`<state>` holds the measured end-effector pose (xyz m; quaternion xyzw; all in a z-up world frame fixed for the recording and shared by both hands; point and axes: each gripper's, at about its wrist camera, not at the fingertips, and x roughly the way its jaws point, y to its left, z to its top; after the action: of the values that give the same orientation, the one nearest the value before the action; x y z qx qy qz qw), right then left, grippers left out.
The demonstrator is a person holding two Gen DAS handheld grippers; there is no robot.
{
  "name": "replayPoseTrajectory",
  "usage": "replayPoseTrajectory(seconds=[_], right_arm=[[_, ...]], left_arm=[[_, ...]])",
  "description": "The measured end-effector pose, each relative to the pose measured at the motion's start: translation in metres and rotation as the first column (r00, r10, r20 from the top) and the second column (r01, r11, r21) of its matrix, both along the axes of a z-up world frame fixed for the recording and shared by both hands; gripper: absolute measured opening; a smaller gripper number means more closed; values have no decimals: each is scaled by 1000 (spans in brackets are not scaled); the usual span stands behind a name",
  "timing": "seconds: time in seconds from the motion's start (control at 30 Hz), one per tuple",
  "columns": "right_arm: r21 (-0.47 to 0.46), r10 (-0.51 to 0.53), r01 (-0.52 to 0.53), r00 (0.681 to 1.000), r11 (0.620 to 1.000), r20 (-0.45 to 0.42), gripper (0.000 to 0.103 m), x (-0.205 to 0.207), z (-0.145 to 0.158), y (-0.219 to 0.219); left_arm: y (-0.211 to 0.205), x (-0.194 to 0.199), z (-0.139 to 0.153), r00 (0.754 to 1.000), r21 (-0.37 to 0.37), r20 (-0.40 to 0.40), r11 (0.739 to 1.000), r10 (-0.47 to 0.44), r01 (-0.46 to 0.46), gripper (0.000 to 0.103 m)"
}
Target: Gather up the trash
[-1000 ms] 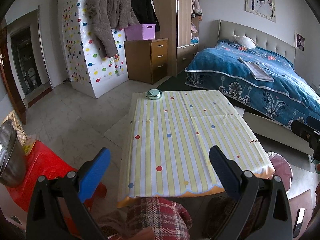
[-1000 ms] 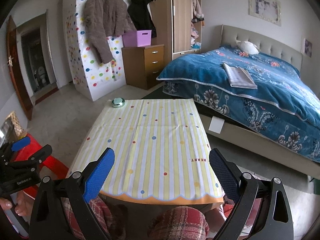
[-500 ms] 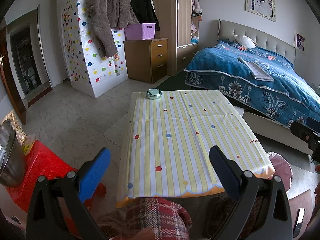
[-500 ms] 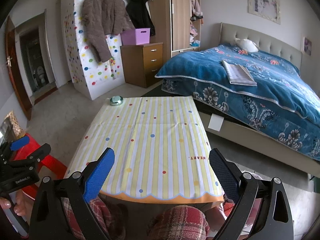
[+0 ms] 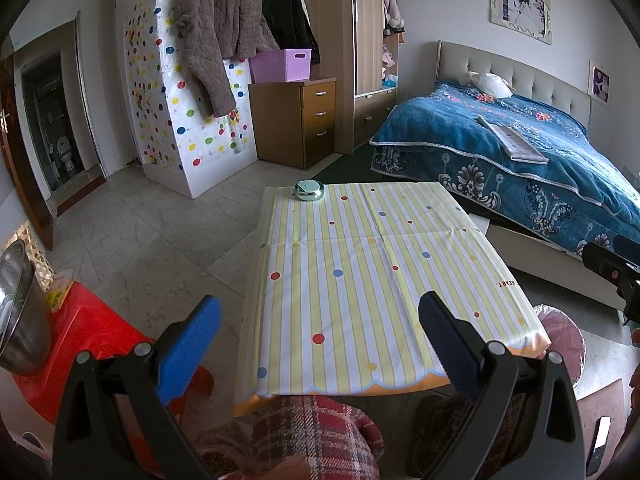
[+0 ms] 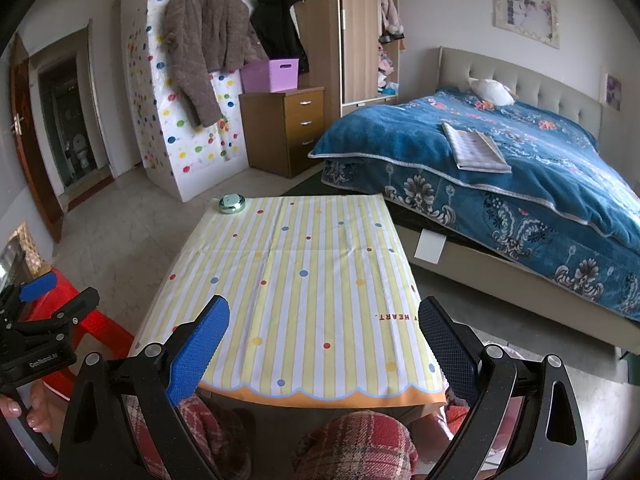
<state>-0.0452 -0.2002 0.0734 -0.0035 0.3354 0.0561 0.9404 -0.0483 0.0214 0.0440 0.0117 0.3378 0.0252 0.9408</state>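
A low table with a yellow striped, dotted cloth point(image 5: 372, 280) stands in front of me; it also shows in the right wrist view point(image 6: 296, 280). A small round green tin point(image 5: 308, 191) sits at its far left corner, also seen in the right wrist view point(image 6: 231, 203). I see no loose trash on the cloth. A bin with a pink bag point(image 5: 564, 336) stands by the table's near right corner. My left gripper point(image 5: 320, 336) is open and empty above the table's near edge. My right gripper point(image 6: 322, 340) is open and empty there too.
A red plastic stool point(image 5: 80, 344) with a steel bowl point(image 5: 18, 312) stands at the left. A bed with a blue blanket point(image 5: 520, 160) is at the right. A wooden drawer chest point(image 5: 296, 120) and wardrobe stand at the back. My plaid-covered knees point(image 5: 316, 436) are under the table edge.
Both grippers have drifted very slightly; the view of the table shifted a little. Both stay open and empty.
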Motion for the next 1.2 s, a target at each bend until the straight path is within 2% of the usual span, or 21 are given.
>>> replayPoseTrajectory(seconds=[1.2], right_arm=[[2,-8,8,1000,1000,-6,94,1,-3,-4]], left_arm=[[0,0,0,1000,3,0,1000,0,0,96]])
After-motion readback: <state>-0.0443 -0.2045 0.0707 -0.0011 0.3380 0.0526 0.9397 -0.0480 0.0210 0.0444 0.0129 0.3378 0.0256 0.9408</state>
